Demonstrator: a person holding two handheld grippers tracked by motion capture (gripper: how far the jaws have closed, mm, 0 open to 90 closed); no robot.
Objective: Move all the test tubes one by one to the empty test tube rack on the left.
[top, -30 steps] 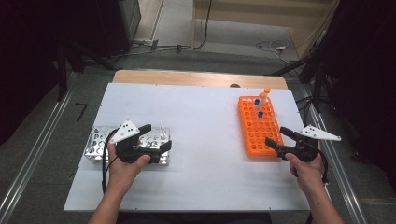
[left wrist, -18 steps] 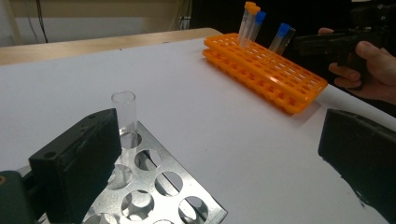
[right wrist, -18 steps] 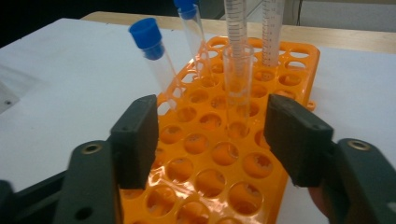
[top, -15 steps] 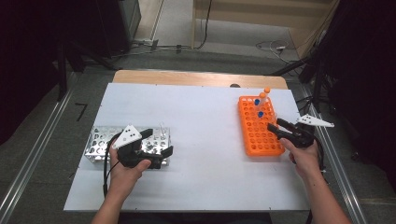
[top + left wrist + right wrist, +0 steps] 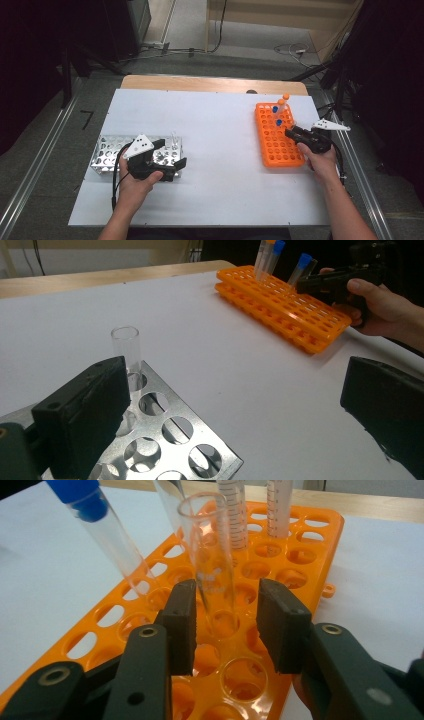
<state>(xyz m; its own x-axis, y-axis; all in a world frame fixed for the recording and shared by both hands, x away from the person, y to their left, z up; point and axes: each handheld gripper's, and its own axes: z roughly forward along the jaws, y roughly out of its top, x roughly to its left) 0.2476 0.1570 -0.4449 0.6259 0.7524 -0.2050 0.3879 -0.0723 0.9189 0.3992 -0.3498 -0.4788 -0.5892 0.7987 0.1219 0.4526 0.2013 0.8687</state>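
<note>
The right gripper (image 5: 225,630) is closing its jaws around an uncapped clear glass tube (image 5: 210,565) – upright at mid-frame in the orange plastic rack (image 5: 310,555), pads not yet touching – while the left gripper (image 5: 235,425) is hovering open over the perforated metal rack (image 5: 175,435) at lower left.

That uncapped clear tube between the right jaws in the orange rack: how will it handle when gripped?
The clear tube looks smooth and thin-walled, so likely slippery and probably breakable under a hard squeeze. It leans in the orange rack, so it may tip further if nudged. The right gripper has just been closing around it, pads apart.
</note>
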